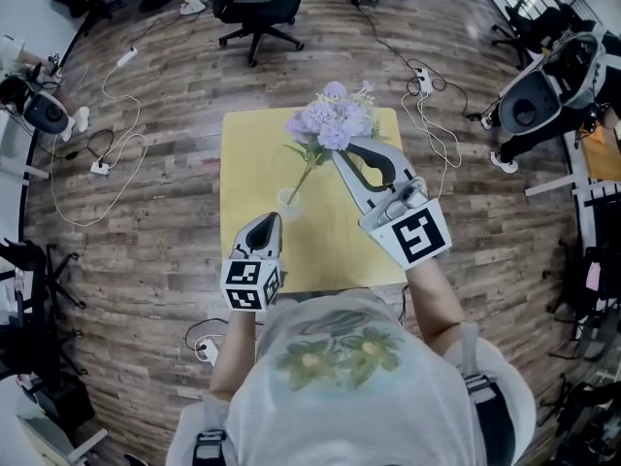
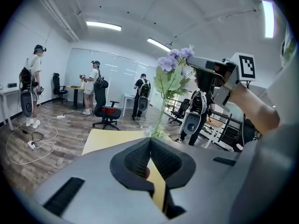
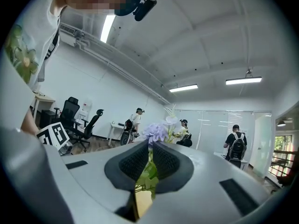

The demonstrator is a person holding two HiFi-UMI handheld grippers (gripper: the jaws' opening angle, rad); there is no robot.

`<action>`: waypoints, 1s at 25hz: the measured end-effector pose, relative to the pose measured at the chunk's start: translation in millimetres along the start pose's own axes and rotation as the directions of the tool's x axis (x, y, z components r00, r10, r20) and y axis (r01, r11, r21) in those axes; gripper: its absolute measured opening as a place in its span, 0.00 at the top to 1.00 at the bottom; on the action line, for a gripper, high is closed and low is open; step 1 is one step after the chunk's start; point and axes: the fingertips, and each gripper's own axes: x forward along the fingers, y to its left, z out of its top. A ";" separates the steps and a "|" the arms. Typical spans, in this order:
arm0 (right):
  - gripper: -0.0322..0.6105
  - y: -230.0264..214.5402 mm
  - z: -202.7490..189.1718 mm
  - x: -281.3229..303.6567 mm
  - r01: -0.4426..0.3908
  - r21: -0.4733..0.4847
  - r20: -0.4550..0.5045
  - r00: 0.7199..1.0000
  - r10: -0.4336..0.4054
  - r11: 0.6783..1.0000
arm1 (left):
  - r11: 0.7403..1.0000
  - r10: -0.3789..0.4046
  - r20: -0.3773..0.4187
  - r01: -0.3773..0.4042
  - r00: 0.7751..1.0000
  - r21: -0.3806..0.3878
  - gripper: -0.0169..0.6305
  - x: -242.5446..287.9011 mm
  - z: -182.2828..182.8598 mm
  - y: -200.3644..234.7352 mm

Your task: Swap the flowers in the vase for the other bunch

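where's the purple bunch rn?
Head view: the purple flowers are above the far middle of the yellow table, clamped in the right tongs, with the stem slanting down to the glass vase just beyond the left tongs.

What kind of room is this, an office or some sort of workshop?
Most likely an open office used as a test lab: rolling office chairs on a wood floor, power strips and cables trailing across it, and several people wearing backpacks by a glass wall.
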 end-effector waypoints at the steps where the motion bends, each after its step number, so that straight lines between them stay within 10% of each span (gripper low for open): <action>1: 0.86 -6.3 0.1 -2.6 0.006 -0.007 -0.005 1.000 -0.006 1.000 | 1.000 -0.003 -0.001 0.003 1.000 0.001 0.95 1.8 0.5 -2.3; 9: 0.86 -32.4 -4.4 -17.5 0.029 -0.057 -0.050 0.998 -0.032 0.998 | 0.999 -0.032 -0.010 0.032 0.999 0.008 0.95 6.1 -0.5 -10.9; 25: 0.86 -27.0 -124.5 -18.8 -0.213 0.101 -0.332 0.913 0.235 0.972 | 1.000 0.003 -0.033 -0.003 0.999 -0.021 0.95 29.9 -3.4 -18.0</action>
